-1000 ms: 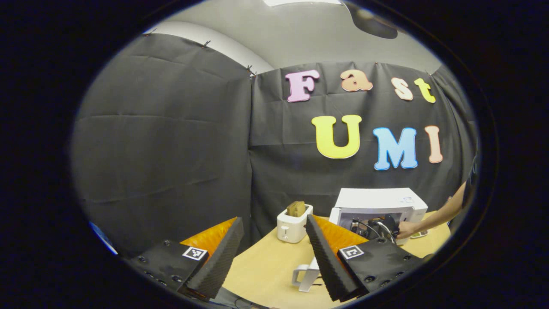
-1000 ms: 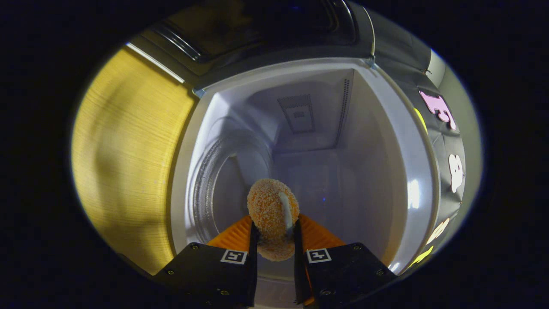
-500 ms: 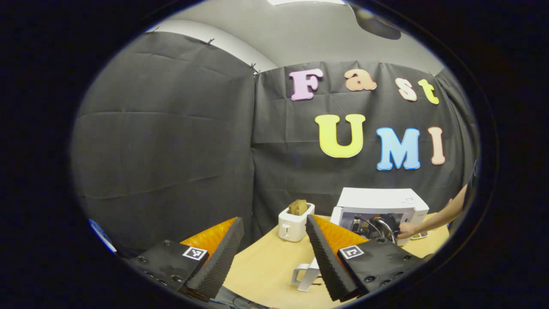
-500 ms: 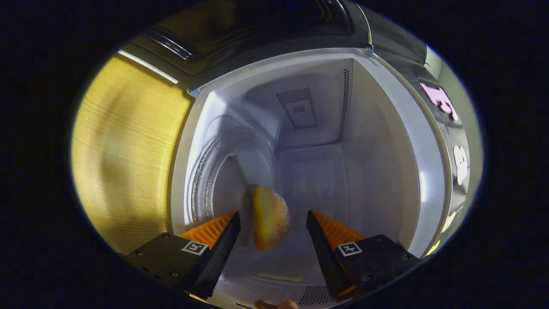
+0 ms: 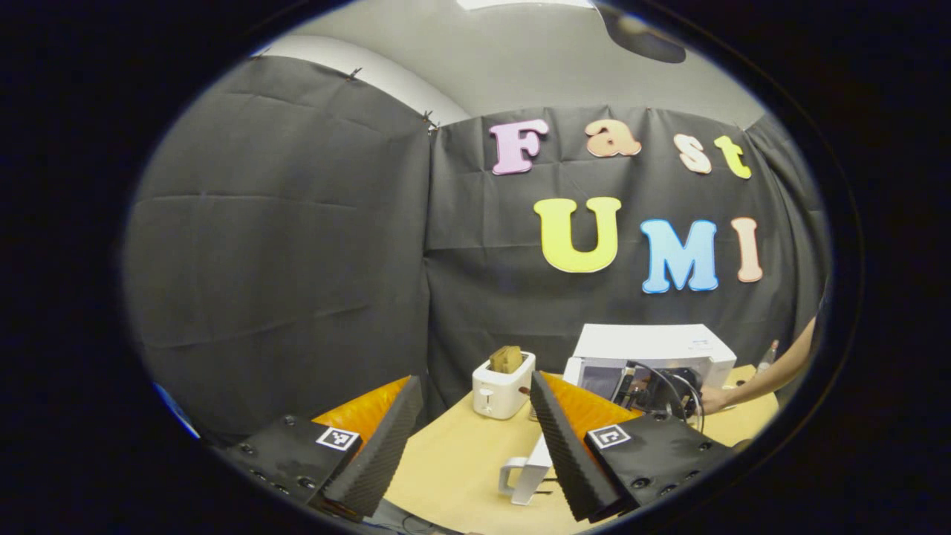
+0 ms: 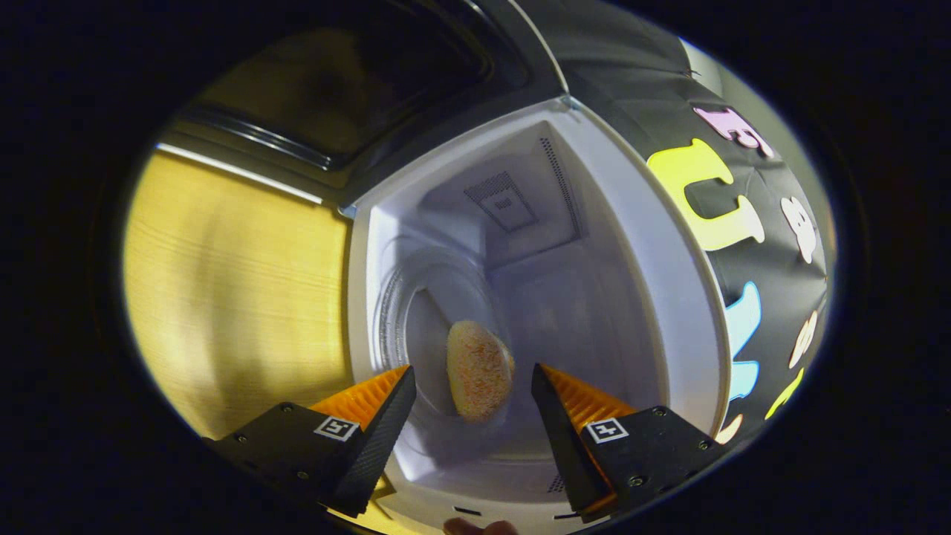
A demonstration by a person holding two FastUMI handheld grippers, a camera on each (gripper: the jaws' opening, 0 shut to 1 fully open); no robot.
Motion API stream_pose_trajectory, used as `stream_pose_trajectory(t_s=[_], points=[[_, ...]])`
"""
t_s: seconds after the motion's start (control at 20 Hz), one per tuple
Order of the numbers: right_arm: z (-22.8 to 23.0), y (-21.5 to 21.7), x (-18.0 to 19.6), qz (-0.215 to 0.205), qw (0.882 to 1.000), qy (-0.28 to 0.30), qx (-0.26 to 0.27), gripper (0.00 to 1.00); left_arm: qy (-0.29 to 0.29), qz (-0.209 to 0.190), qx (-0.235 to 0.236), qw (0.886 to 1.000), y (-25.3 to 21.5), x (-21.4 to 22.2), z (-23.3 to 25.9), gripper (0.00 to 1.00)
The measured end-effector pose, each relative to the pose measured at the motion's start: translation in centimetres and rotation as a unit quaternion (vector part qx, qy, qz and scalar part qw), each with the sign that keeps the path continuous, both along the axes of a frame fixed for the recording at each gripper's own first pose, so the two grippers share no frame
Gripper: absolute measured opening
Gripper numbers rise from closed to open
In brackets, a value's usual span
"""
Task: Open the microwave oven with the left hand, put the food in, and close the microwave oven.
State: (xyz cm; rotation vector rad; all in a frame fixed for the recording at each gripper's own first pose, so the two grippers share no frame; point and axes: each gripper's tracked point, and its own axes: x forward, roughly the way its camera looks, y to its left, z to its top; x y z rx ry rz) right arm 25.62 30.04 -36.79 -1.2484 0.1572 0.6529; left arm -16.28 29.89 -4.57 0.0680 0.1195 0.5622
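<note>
Left gripper view: left gripper (image 5: 472, 438), jaws wide apart and empty, hovers above the table (image 5: 461, 461); the microwave (image 5: 654, 349) has shifted slightly leftward. Right gripper view: right gripper (image 6: 472, 438) has released and drawn back; the food (image 6: 480, 369) rests inside the cavity, its long axis roughly upright in view.

Black cloth (image 5: 282, 245) hangs as the booth's wall ahead of the left tongs, creased, in two panels that meet at a corner seam above and between their tips. Small clips (image 5: 429, 119) pin its top edge. Above the cloth runs a pale grey wall (image 5: 520, 67), with a bright light (image 5: 520, 4) at the very top. A light wooden table (image 5: 461, 461) lies below and ahead of the left tongs. To the left of the right tongs the same wood grain shows (image 6: 230, 297), warmly lit.
</note>
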Motion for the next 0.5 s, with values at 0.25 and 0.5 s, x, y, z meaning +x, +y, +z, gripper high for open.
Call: stream_pose_trajectory(t_s=[0.25, 0.5], points=[[1.9, -1.1, -4.5, -0.013, 0.993, 0.057, 0.098, 0.95, -0.009, -0.022, -0.006, 1.0, -0.6, 0.8, -0.2, 0.94], [7.2, -2.8, -8.7, -0.047, 0.972, 0.074, 0.219, 0.95, -0.023, -0.05, -0.023, 0.998, -1.3, 2.3, -0.7, 0.96]])
